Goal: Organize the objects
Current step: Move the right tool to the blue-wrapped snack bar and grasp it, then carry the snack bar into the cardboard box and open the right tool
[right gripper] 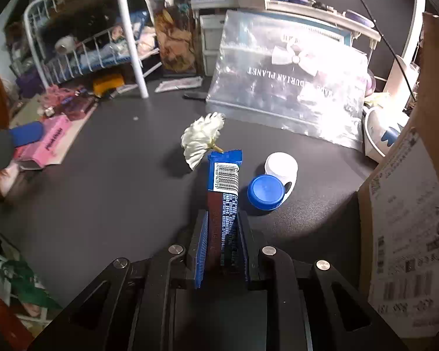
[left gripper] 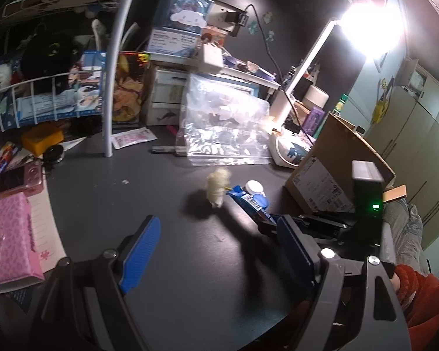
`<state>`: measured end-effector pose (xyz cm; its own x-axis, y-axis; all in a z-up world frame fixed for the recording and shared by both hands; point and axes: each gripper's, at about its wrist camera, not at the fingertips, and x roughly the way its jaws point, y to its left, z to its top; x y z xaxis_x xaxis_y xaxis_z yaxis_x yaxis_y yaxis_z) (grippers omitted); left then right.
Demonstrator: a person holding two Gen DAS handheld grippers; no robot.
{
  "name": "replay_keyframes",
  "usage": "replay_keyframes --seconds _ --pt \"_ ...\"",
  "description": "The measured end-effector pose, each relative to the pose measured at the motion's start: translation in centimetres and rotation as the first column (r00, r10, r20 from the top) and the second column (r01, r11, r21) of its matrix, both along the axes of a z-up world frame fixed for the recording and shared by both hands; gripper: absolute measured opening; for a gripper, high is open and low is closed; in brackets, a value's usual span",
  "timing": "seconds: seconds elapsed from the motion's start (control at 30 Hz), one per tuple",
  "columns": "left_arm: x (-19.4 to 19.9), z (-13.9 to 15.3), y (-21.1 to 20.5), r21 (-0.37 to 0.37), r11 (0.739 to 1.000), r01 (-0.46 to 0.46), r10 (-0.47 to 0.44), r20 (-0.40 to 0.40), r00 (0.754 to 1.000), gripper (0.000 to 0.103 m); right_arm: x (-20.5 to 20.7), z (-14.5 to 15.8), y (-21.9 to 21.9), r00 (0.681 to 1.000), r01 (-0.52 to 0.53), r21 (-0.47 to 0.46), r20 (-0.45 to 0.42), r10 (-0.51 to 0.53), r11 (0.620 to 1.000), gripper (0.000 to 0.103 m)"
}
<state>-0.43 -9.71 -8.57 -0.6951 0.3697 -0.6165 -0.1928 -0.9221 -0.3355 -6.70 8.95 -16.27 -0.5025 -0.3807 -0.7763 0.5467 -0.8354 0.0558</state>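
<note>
My right gripper (right gripper: 221,225) is shut on a long blue and dark red snack bar (right gripper: 224,181) with a barcode, which lies on the dark desk (right gripper: 102,190) and points away from me. A white fabric flower (right gripper: 202,140) touches the bar's far end. Just right of the bar sits a contact lens case (right gripper: 273,181) with one blue and one white cap. In the left wrist view my left gripper (left gripper: 219,248) stands open over bare desk, with the flower (left gripper: 216,187), the bar (left gripper: 250,204) and the lens case (left gripper: 257,193) ahead of it. The right gripper's black body shows at its right.
A clear plastic bag (right gripper: 286,87) leans at the back. A cardboard box (right gripper: 409,219) stands at the right, a lit desk lamp (left gripper: 368,29) behind it. White wire racks (right gripper: 82,52) full of toys, a pink camera (left gripper: 23,178) and pink packets (left gripper: 8,239) crowd the left.
</note>
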Motion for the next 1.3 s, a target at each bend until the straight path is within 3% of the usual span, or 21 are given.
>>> replay_keyframes --seconds 0.23,0.4,0.63,1.0,1.3 --pt "-0.6 2.1 1.7 0.034 0.997 0.066 -0.065 -0.037 0.997 0.079 2.8 4.9 0.2 0.990 -0.137 -0.121 -0.055 0.131 0.983 0.014" --pt "-0.8 4.9 3.0 0.090 0.987 0.131 -0.122 -0.090 0.988 0.062 4.7 8.8 0.3 0.965 -0.255 -0.186 -0.115 0.237 0.949 0.014" --pt "-1.4 8.4 5.9 0.069 0.983 0.172 -0.160 -0.153 0.975 0.037 6.2 13.0 2.3 0.930 -0.337 -0.192 -0.219 0.295 0.922 0.014" --pt "-5.5 11.7 14.8 0.004 0.959 0.282 -0.277 -0.185 0.943 0.034 4.0 16.3 10.5 0.935 -0.267 -0.192 -0.287 0.207 0.944 0.014" --pt "-10.4 10.2 22.6 -0.065 0.924 0.377 -0.381 -0.064 0.922 0.034 0.3 14.5 17.7 0.976 -0.130 -0.228 -0.201 0.084 0.965 0.014"
